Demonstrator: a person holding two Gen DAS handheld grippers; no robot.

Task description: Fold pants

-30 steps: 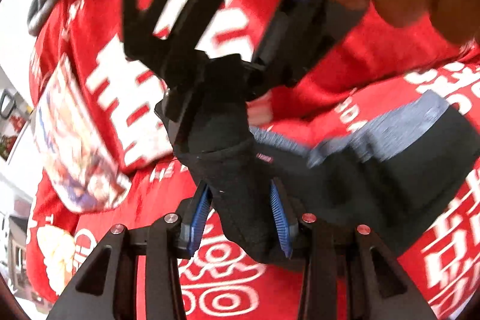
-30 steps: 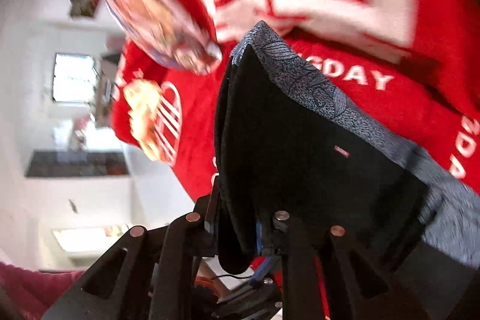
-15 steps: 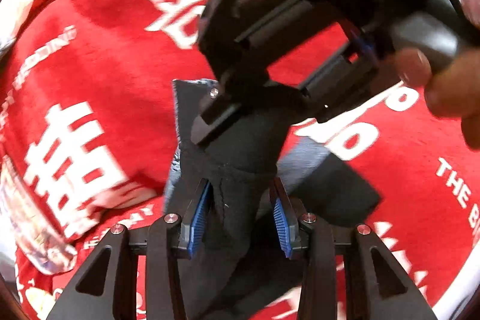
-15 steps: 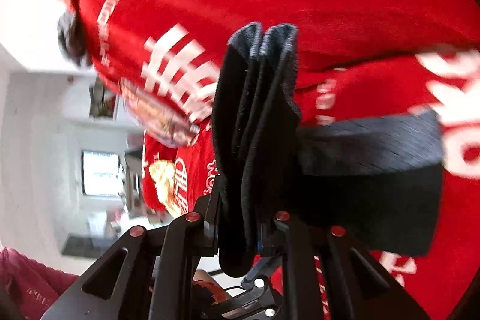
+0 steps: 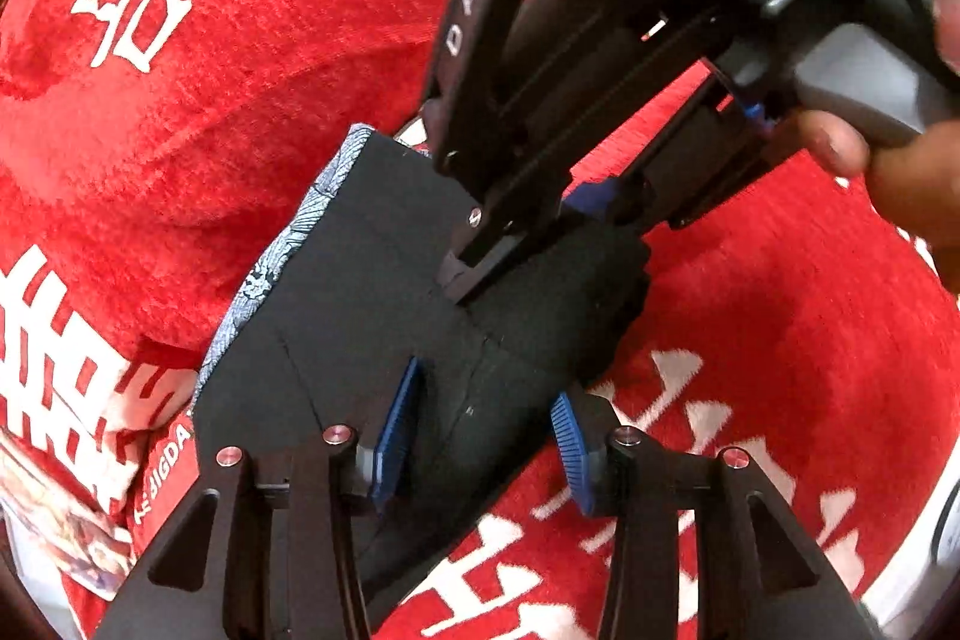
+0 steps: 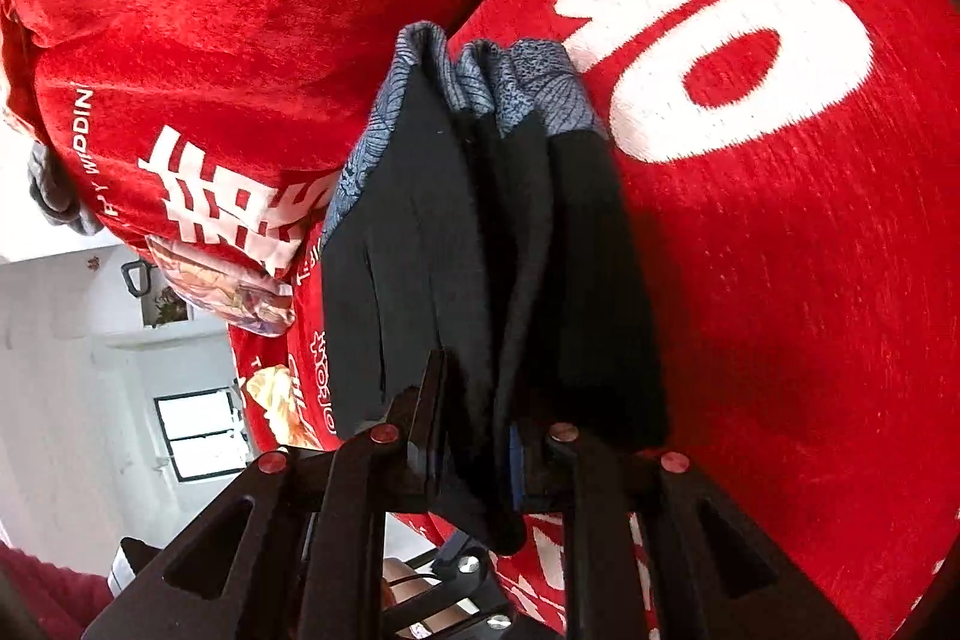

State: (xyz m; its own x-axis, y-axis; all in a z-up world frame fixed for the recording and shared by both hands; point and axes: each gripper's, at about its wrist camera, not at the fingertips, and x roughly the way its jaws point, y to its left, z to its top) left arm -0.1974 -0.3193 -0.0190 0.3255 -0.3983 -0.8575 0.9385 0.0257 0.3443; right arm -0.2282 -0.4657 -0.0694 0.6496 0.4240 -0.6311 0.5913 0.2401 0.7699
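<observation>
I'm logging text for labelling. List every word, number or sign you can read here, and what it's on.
"DAS" on the right gripper's black frame.
"BIGDA", cut off, on the red blanket.
"Y WEDDIN", cut off, on the same blanket, right wrist view.
Large white Chinese characters on the blanket: decorative, partly cropped, not read with confidence.
Pants: no text visible.

**What we cannot see**

In the left wrist view, the right gripper covers the far end of the pants, and its upper body runs off the top edge. The hand holding it is blurred and cut by the right edge. In the right wrist view, the right gripper's pads are buried in bunched black cloth, so we cannot count the layers. The red blanket overruns every edge; its white lettering is only partly readable. The patterned thing beyond is perhaps a cushion.
</observation>
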